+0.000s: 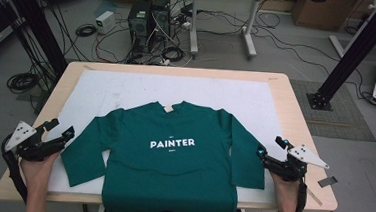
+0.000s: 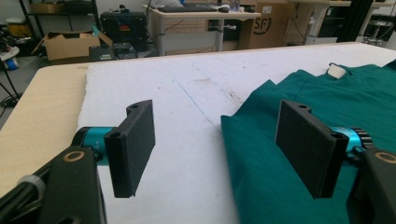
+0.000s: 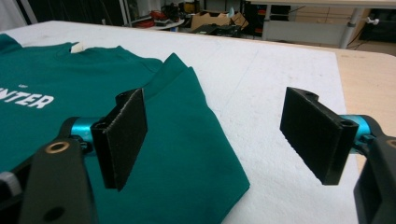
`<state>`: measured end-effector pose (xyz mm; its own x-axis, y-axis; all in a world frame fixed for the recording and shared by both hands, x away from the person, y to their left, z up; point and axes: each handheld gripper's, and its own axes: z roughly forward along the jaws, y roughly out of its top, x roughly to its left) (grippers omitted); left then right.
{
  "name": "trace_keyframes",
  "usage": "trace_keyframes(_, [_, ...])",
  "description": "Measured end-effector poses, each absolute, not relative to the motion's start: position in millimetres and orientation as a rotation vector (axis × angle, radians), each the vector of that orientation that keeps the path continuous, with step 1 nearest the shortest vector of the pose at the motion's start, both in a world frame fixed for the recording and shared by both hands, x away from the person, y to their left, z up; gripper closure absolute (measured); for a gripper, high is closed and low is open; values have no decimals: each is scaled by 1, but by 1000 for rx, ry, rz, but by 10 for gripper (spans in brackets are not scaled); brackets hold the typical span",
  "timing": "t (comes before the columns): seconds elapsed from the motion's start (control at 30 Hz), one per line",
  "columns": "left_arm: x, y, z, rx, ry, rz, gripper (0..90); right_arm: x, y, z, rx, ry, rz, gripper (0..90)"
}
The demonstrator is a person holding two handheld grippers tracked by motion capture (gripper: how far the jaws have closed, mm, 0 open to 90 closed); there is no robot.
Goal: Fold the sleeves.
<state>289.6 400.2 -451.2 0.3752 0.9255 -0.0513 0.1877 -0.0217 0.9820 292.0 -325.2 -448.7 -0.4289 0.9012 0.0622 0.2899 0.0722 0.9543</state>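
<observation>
A dark green long-sleeved shirt (image 1: 172, 155) with the white word PAINTER lies flat, front up, on a white mat (image 1: 127, 89), its hem hanging over the near table edge. My left gripper (image 1: 60, 128) hovers open just left of the shirt's left sleeve (image 1: 85, 154); in the left gripper view the sleeve edge (image 2: 261, 154) lies under the right jaw, and nothing is between the jaws of that gripper (image 2: 219, 147). My right gripper (image 1: 271, 146) stands open beside the right sleeve (image 1: 247, 155). In the right gripper view the sleeve cuff (image 3: 187, 154) lies under the left jaw of the gripper (image 3: 224, 135).
The mat covers most of a light wooden table (image 1: 295, 118). Beyond the far edge stand computer towers (image 1: 149, 20) amid tangled cables, a desk (image 1: 222, 18) and cardboard boxes. Black frame posts (image 1: 355, 47) rise on either side.
</observation>
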Motion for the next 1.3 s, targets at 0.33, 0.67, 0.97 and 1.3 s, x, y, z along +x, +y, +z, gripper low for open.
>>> trace_keyframes(0.33, [291, 400, -451, 1498, 1078, 811, 285, 294, -325, -449, 1177, 1793, 1363, 225])
trace_keyframes(0.67, [292, 397, -451, 1516, 1090, 835, 284, 294, -325, -449, 1168, 1797, 1362, 224])
trace_keyframes(0.97, [293, 395, -450, 1538, 1107, 850, 290, 295, -324, -449, 1178, 1805, 1354, 224])
trace_keyframes(1.3, [273, 379, -436, 1631, 1023, 790, 356, 296, -324, -448, 1175, 1809, 1342, 224])
